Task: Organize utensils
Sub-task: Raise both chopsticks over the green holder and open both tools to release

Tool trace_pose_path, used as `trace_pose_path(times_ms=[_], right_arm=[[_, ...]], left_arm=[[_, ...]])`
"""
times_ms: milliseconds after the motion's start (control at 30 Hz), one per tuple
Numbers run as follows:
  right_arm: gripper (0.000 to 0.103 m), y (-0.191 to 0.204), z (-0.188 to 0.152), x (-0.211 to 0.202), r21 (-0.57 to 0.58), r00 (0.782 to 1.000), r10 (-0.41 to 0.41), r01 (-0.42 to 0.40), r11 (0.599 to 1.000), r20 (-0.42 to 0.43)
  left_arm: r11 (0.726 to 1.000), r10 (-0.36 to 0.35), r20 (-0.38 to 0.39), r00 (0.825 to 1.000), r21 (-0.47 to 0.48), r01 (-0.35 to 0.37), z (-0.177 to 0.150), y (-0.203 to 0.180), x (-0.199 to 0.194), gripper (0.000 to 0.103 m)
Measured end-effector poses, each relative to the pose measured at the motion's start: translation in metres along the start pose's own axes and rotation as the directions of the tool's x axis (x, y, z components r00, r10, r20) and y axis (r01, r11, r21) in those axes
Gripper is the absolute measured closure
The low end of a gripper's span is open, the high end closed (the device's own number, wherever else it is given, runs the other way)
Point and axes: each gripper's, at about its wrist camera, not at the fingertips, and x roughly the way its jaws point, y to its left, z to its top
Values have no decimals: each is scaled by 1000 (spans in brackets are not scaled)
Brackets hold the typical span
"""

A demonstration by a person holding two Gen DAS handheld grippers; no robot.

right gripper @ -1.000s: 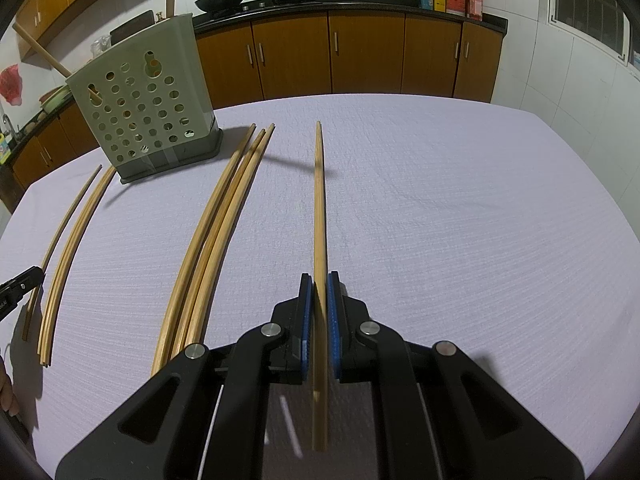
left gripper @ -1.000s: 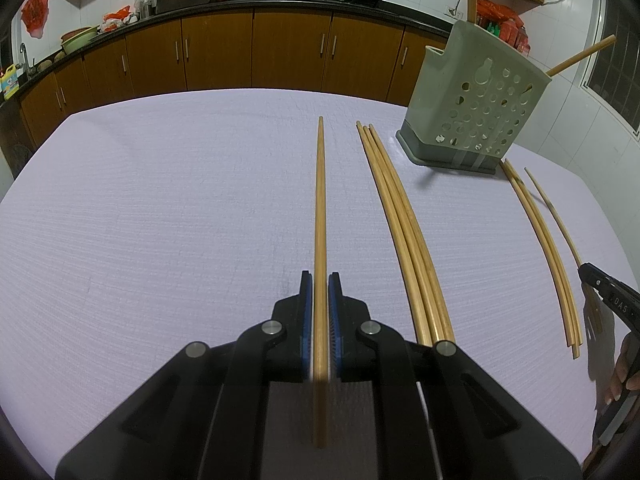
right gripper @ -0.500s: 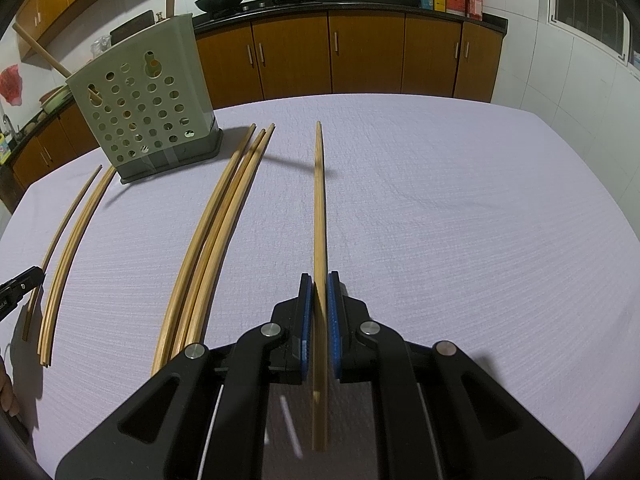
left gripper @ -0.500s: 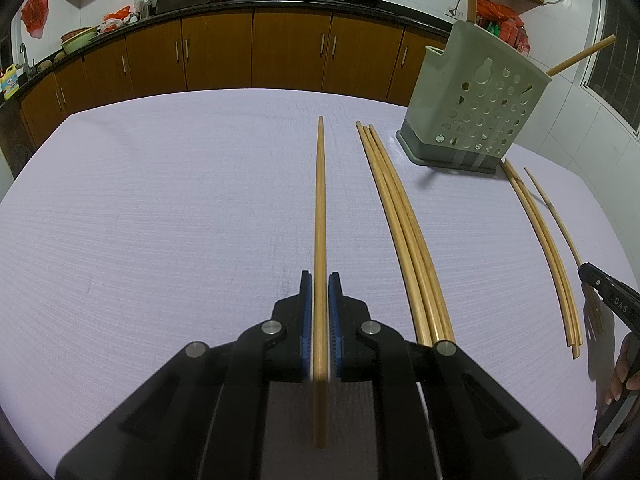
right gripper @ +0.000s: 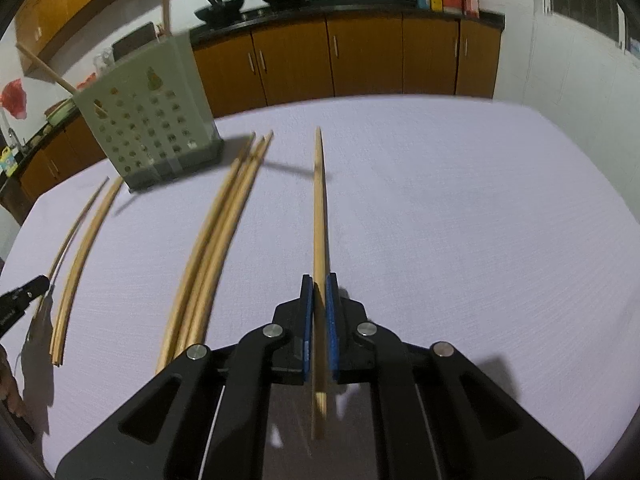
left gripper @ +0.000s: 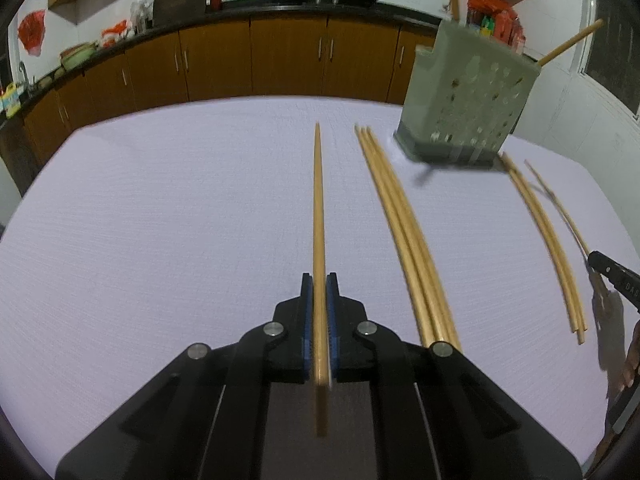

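My left gripper point(left gripper: 319, 280) is shut on a long wooden chopstick point(left gripper: 318, 208) that points away over the table. My right gripper point(right gripper: 319, 280) is shut on another long wooden chopstick point(right gripper: 319, 208), held clear of the cloth with its shadow beyond. A grey-green perforated utensil holder point(left gripper: 466, 92) stands at the far side with two sticks in it; it also shows in the right wrist view point(right gripper: 150, 116). A bundle of three chopsticks point(left gripper: 404, 232) lies beside the left gripper's chopstick. More chopsticks point(left gripper: 544, 236) lie nearer the right gripper's tip point(left gripper: 612, 276).
The table is covered by a pale lilac cloth point(left gripper: 160, 220). Brown kitchen cabinets point(left gripper: 256, 60) with woks on the counter run behind it. A white tiled wall and window point(right gripper: 580, 40) are to the right. The left gripper's tip point(right gripper: 20, 300) shows at the right view's left edge.
Both grippers have lifted and tilted slightly with their chopsticks; the views are blurred by motion and the holder has shifted in each view. The loose chopsticks have not moved.
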Motion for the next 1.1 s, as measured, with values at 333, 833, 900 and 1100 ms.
trace_pose_path(times_ms=[333, 833, 900, 1100], right_arm=[[96, 9, 46, -68, -38, 973, 5, 3, 999, 230], [96, 22, 118, -152, -60, 892, 163, -152, 987, 422], [96, 28, 128, -165, -72, 866, 198, -185, 980, 460], [96, 61, 161, -183, -118, 769, 252, -227, 967, 588]], left_arm=[[1000, 9, 245, 969, 18, -13, 50, 7, -84, 95], [984, -175, 402, 899, 99, 147, 112, -9, -172, 95], [980, -196, 436, 879, 109, 165, 124, -18, -183, 95], [980, -199, 589, 784, 94, 178, 175, -50, -204, 95]])
